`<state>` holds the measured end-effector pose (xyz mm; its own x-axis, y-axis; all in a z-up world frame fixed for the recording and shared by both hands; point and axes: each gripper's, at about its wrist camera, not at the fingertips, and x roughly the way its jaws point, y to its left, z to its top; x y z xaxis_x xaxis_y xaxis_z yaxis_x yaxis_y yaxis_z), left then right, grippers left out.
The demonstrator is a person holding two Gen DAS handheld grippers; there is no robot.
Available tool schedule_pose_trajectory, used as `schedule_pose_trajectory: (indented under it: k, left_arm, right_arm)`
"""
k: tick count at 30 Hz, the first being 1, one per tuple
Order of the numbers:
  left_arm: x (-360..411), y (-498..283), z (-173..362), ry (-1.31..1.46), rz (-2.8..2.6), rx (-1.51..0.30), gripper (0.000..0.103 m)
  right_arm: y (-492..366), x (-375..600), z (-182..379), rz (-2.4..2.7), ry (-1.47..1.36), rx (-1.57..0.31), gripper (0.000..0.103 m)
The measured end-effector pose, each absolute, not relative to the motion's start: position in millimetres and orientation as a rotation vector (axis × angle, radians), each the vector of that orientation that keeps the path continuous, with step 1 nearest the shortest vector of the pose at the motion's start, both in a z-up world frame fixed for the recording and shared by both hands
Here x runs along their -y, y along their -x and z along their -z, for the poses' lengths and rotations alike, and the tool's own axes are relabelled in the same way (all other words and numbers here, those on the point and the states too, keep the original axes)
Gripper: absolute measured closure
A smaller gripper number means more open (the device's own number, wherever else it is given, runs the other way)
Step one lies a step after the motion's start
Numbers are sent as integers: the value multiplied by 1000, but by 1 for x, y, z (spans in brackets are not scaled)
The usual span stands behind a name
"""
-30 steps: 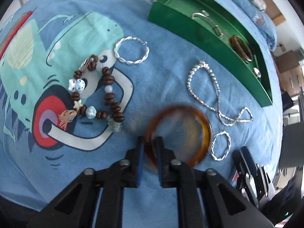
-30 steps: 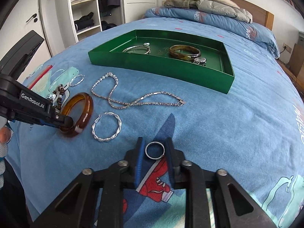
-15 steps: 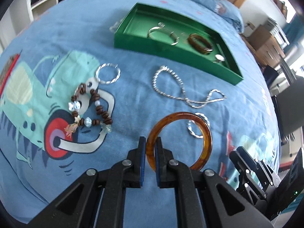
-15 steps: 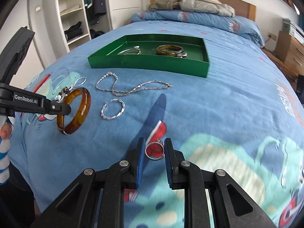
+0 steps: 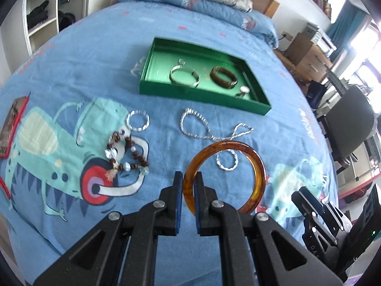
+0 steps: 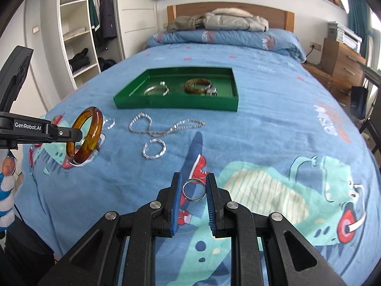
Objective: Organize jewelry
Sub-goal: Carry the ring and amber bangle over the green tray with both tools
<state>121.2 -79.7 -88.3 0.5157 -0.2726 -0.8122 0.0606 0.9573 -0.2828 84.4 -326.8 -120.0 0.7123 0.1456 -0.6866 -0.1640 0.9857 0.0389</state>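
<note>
Both grippers had risen off the bedspread [image 6: 273, 124] since the earlier frame: the left gripper [image 5: 189, 186] pinched the amber bangle [image 5: 258, 166], now clear of the cover, and the right gripper [image 6: 194, 190] pinched a silver ring [image 6: 193, 190]. Each piece looked ready to go to the green tray [image 6: 166, 104] near the bed's head end. Earlier the bangle lay low beside the twisted hoop [image 5: 227, 160]; the chain necklace [image 5: 202, 128] and bead bracelet [image 5: 126, 153] had kept their places on the cover.

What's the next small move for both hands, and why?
Probably carry both toward the green tray and lower in. The left gripper already has its jaws clamped on the amber bangle, held clear of the bedspread; the right gripper pinches the silver ring. The tray holds a similar bangle, with bare floor on its left.
</note>
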Motion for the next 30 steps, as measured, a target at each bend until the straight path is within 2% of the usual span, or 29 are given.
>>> schedule_pose_trajectory:
  k: [14,30]
  left_arm:
    - [40,-157,43,237,200,-900,95]
    - [50,-317,76,162,151,-931,95]
  right_arm:
    - [-108,304,64,-164,38,-659,83]
    - [-262,297,66,-167,8,-667,83]
